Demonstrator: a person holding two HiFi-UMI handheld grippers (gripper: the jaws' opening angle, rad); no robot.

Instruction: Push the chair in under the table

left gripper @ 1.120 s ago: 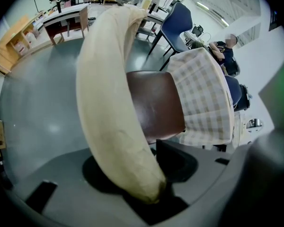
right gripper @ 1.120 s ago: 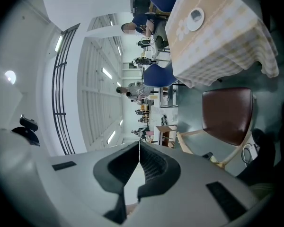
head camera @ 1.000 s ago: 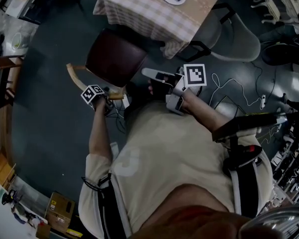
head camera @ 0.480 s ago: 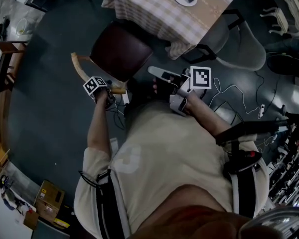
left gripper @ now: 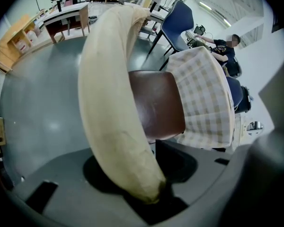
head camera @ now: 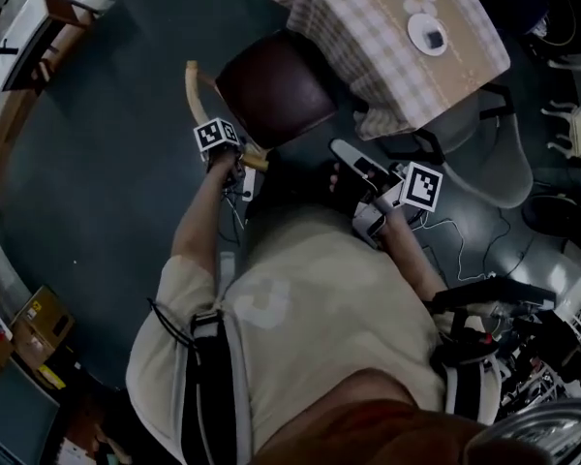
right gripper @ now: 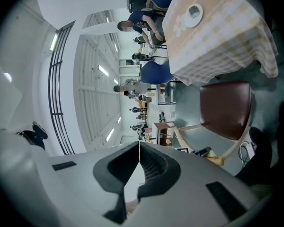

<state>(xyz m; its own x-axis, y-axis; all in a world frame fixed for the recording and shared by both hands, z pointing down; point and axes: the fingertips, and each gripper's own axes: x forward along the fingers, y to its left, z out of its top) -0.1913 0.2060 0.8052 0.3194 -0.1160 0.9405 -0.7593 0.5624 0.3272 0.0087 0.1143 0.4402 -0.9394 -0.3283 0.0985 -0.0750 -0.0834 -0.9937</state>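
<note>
Head view: a person is seen from above, with a gripper in each hand. The left gripper [head camera: 225, 145] is pointed steeply down and is clamped on the pale curved backrest [head camera: 195, 90] of a chair [head camera: 271, 87] with a dark brown seat. The chair is stood on the dark floor [head camera: 107, 182] at the corner of a table [head camera: 368, 27] covered with a checked cloth; only the seat's far edge is met by the hanging cloth, and most of the seat is left out in the open. A white plate [head camera: 413, 35] is set on the table, and one small dark thing [head camera: 433, 38] is held in it. The right gripper [head camera: 344, 150] is held level, apart from the chair

Left gripper view: the backrest is seen running down between the jaws, which are closed against it

Right gripper view: the jaws are pressed together with nothing between them; chair, table and plate are seen beyond
</note>
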